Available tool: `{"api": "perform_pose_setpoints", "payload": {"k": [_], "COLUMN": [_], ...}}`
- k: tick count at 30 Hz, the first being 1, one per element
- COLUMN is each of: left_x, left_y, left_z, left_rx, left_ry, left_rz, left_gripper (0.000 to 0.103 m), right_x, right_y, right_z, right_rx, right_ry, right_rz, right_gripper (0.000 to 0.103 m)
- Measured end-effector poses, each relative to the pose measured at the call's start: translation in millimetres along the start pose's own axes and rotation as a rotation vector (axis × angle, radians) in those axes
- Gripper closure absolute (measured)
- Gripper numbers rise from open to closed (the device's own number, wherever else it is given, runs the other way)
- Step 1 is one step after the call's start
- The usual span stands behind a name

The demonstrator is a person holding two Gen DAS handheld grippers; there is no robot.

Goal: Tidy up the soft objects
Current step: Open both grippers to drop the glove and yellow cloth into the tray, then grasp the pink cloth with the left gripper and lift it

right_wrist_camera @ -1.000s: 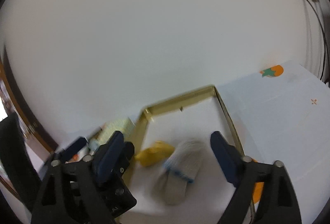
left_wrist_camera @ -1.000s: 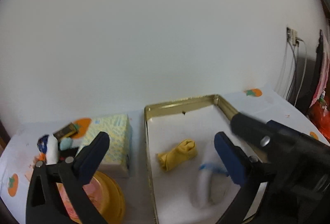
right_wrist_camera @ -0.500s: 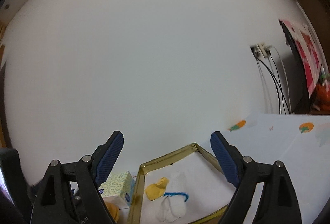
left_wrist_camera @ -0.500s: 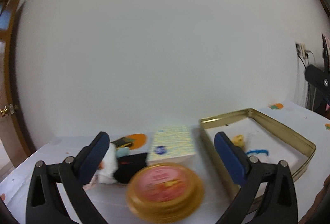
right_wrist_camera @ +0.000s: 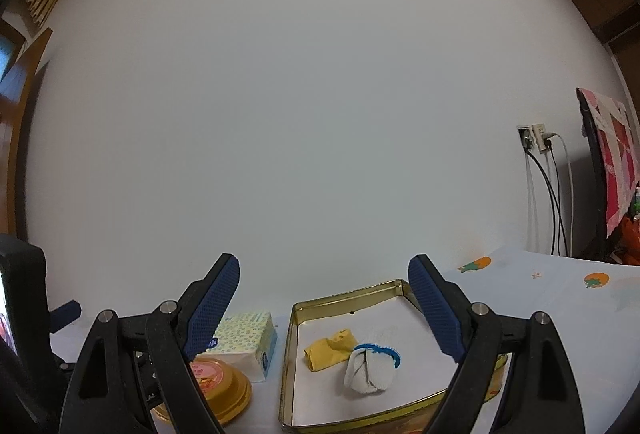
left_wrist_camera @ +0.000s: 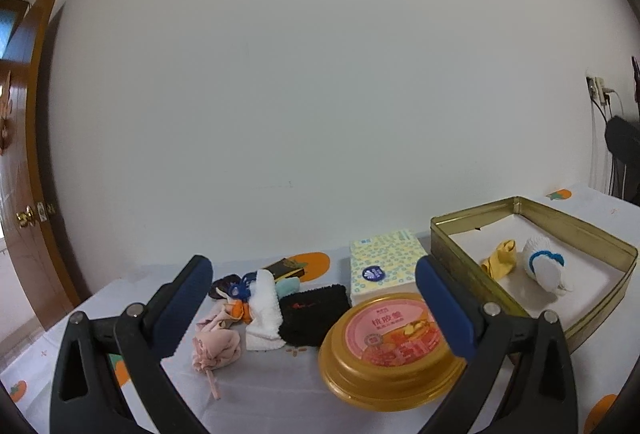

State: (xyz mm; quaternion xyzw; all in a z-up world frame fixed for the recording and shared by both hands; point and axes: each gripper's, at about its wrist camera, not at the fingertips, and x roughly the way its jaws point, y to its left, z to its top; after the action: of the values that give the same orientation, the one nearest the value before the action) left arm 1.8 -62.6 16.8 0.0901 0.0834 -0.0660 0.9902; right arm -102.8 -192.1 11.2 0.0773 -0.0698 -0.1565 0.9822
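Both claws (left_wrist_camera: pixel 312 284) (right_wrist_camera: pixel 324 288) level, spread, unladen.

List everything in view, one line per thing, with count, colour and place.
gold tin tray: 1, gold, right
yellow sock: 1, inside tray
white sock: 1, white with blue band, inside tray
tissue box: 1, yellow-patterned, left of tray
round lidded container: 1, gold with pink label, front
black cloth: 1, left of container
white towel: 1, beside black cloth
pink cloth: 1, front-left
left gripper: 1, black with blue pads, open
right gripper: 1, same, open
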Motion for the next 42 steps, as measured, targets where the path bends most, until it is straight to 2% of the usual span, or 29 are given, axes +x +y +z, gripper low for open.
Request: {"api": "perform_pose_setpoints", "payload": {"k": [8, 13, 18, 31, 36, 42], "left_x": [1, 6, 12, 23, 33, 52], "left_y": [11, 17, 30, 70, 98, 151], "left_z": [-5, -6, -9, -18, -24, -34], "left_rx": [-0.028, -0.026, -0.033, -0.033, -0.021, -0.092], "left_ry": [0.02, 0.031, 0.059, 0.086, 0.116, 0.193], "left_rz": [-0.006, 0.008, 0.008, 0.067, 0.12, 0.214], "left_gripper": [0.0, 0.0, 0.0, 0.0, 0.0, 0.0], "right_x": [-6, 1, -1, 13, 23, 32], "right_y": [9, 15, 25, 66, 80, 97], "right_z": [0, -4, -9, -16, -19, -27], "right_rx": [-0.025, 0.016, 0.054, 0.041, 0.039, 0.059], "right_ry": [-0.007, 0.058, 0.072, 0.112, 0.143, 0.168], "right_rz": [0.023, 0.048, 0.06, 0.129, 0.145, 0.159], "right_gripper": [0.015, 0.015, 0.015, 0.015, 0.015, 0.015]}}
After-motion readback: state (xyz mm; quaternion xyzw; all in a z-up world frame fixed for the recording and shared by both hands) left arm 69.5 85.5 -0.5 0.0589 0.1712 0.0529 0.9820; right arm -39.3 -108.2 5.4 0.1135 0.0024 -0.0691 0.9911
